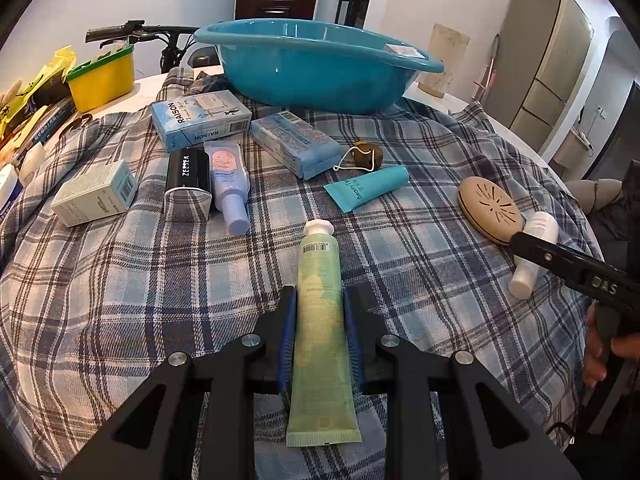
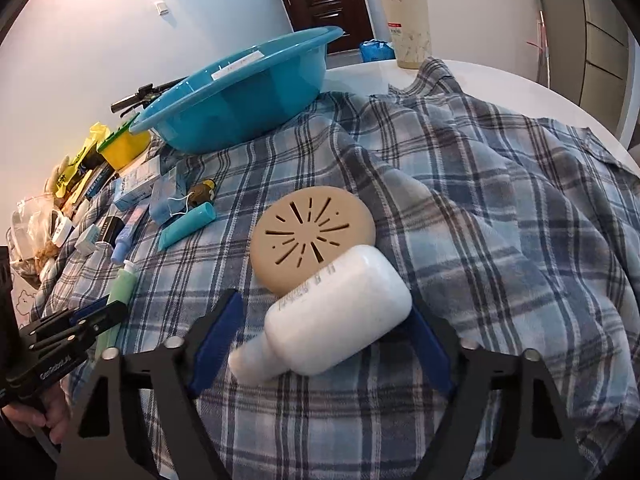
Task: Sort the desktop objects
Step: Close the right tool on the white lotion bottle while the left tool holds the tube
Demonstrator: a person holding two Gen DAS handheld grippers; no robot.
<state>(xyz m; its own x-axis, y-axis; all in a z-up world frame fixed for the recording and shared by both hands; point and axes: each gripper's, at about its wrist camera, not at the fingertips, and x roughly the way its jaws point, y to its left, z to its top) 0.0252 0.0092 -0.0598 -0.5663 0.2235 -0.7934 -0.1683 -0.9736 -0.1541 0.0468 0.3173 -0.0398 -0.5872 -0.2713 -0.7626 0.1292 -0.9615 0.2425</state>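
Both grippers down on the plaid cloth (image 1: 120,300), each at a toiletry.

Nearest, the left gripper (image 1: 320,300) is clamped on the pale green tube (image 1: 320,320), white cap pointing away. The right gripper (image 2: 324,320) straddles the white bottle (image 2: 340,312) lying against the beige slotted disc (image 2: 312,236); its left pad stands clear, jaws apart. Beyond lie a teal tube (image 1: 368,188) and blue boxes (image 1: 200,118), then the blue basin (image 1: 316,68).

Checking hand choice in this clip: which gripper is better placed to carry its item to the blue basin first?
Left. The left gripper is shut on the green tube. The right gripper only straddles the white bottle, with a gap at one pad, so it likely still has to close. The blue basin lies ahead.
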